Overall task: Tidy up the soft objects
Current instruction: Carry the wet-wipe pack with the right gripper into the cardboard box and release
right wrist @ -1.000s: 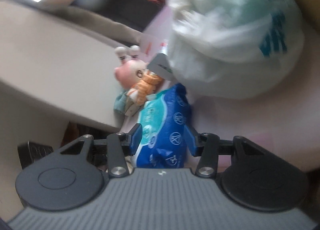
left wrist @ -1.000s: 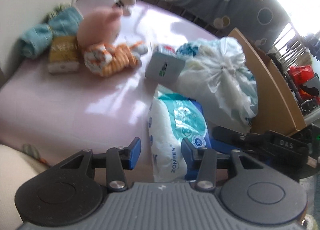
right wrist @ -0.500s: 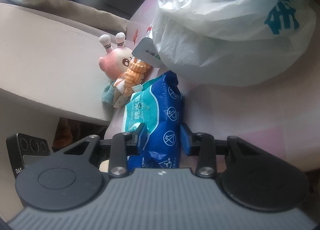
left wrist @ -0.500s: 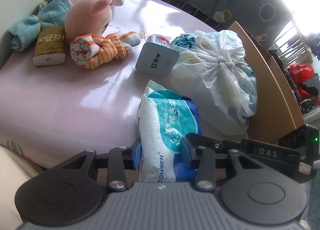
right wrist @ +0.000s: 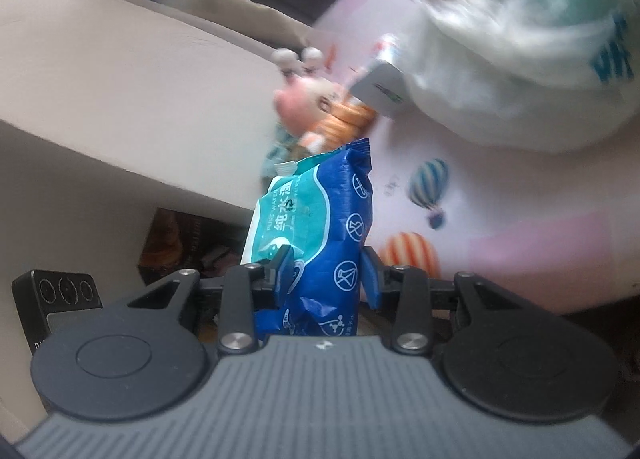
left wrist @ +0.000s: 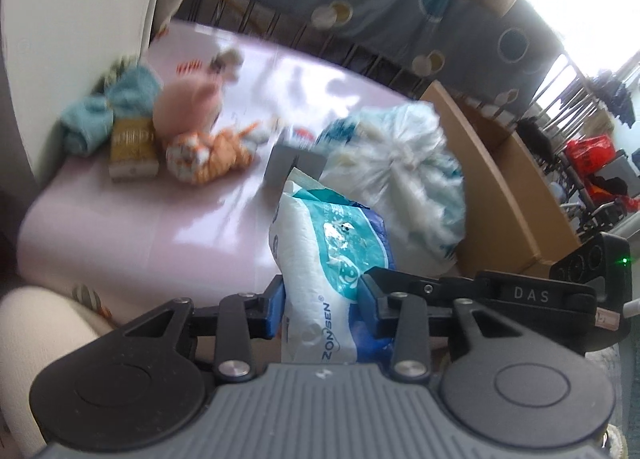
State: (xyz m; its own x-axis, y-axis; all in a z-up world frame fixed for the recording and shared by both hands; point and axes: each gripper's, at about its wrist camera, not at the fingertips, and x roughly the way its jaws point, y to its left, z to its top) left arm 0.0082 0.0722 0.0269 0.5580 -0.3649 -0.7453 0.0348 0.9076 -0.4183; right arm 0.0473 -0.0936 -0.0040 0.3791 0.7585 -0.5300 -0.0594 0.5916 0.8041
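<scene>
Both grippers clamp one blue-and-white wet-wipes pack point(left wrist: 332, 255), held clear above the pink tabletop point(left wrist: 132, 227): the left gripper point(left wrist: 320, 301) is closing on its white edge, while the right gripper point(right wrist: 326, 273) pinches its blue end with narrow jaws. In the left wrist view, a tied plastic bag point(left wrist: 400, 175) sits at one o'clock from the pack, a pink plush toy point(left wrist: 192, 115) at ten o'clock, a teal cloth point(left wrist: 108, 115) beside the toy.

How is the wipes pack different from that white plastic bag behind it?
The wipes pack is a printed blue, teal and white packet; the plastic bag is bigger, translucent and knotted on top. The pack sits between gripper fingers; the bag lies untouched on the pink surface. Both look soft.
</scene>
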